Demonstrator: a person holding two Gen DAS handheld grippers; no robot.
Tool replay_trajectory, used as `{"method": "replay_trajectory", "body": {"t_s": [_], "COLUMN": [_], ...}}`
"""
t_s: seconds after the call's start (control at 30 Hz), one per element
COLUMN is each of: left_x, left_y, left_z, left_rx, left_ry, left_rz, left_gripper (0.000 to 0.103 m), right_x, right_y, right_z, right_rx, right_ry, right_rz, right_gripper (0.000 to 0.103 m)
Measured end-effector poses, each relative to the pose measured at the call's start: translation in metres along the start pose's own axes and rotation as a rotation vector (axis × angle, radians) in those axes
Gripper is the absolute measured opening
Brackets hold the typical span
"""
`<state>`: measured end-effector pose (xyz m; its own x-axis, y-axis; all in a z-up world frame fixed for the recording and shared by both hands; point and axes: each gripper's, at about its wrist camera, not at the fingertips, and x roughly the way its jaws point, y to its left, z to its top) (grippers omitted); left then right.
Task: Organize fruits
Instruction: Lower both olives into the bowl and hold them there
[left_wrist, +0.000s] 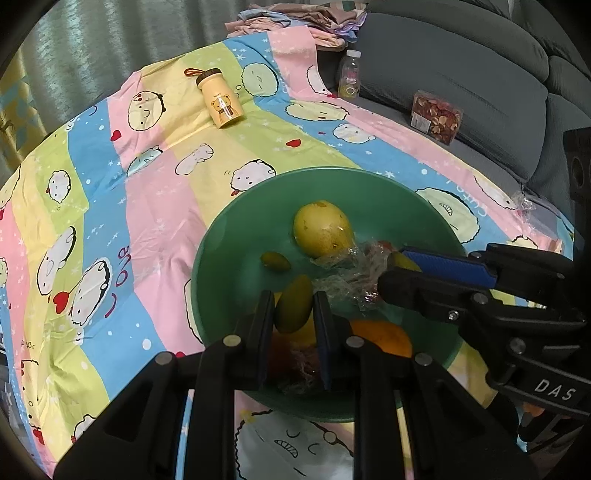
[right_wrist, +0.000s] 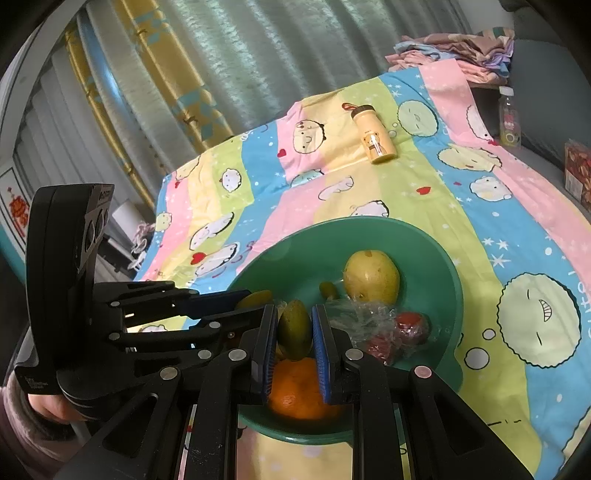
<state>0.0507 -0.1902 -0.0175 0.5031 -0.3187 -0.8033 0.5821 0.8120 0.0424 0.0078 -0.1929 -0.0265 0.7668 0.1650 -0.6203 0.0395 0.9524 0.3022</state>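
A green bowl (left_wrist: 229, 236) (right_wrist: 424, 254) stands on a patterned cloth. It holds a large yellow pear (left_wrist: 321, 229) (right_wrist: 371, 280), a small green fruit (left_wrist: 275, 261), an orange (left_wrist: 384, 338) (right_wrist: 299, 387) and red fruit in clear wrap (left_wrist: 354, 280) (right_wrist: 399, 332). Over the bowl's near side, my left gripper (left_wrist: 293, 299) (right_wrist: 256, 301) is shut on a green-yellow fruit (left_wrist: 293, 314) (right_wrist: 258, 295). From the right, my right gripper (left_wrist: 391, 271) (right_wrist: 294, 310) is shut on a second green-yellow fruit (right_wrist: 293, 328) (left_wrist: 404, 260), above the orange.
A yellow bear flask (left_wrist: 220, 98) lies on the cloth beyond the bowl. A drink bottle (left_wrist: 349, 75) and a box of snacks (left_wrist: 436, 116) sit on the grey sofa (left_wrist: 461, 66) at the right. Folded clothes (left_wrist: 295, 18) lie at the back. A person's hand (right_wrist: 48, 406) holds the left gripper.
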Motion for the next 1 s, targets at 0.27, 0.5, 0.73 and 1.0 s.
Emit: {"method": "replay_trajectory", "body": {"t_s": [0.27,0.5,0.73,1.0], "left_x": [0.0026,0.005,0.0072,0.009], "left_y": [-0.0012,0.0002,0.0015,0.0026], "left_z": [-0.0002,-0.001,-0.0023,-0.0028], "left_rx": [0.006,0.011,0.014,0.02], "left_ry": [0.008,0.016,0.023,0.028], "left_rz": [0.004,0.006,0.012,0.018], "left_gripper": [0.021,0.021,0.021,0.021], "right_x": [0.0012,0.0026,0.006,0.008], "right_y": [0.0025,0.0025,0.0025,0.0039], "right_z": [-0.0001,0.0015,0.0028,0.0033], "right_rx": [-0.003,-0.006,-0.011,-0.017], "right_ry": [0.002,0.005,0.014,0.019], "right_rz": [-0.006,-0.013,-0.019,-0.029], "right_gripper": [0.021,0.02,0.02,0.02]}}
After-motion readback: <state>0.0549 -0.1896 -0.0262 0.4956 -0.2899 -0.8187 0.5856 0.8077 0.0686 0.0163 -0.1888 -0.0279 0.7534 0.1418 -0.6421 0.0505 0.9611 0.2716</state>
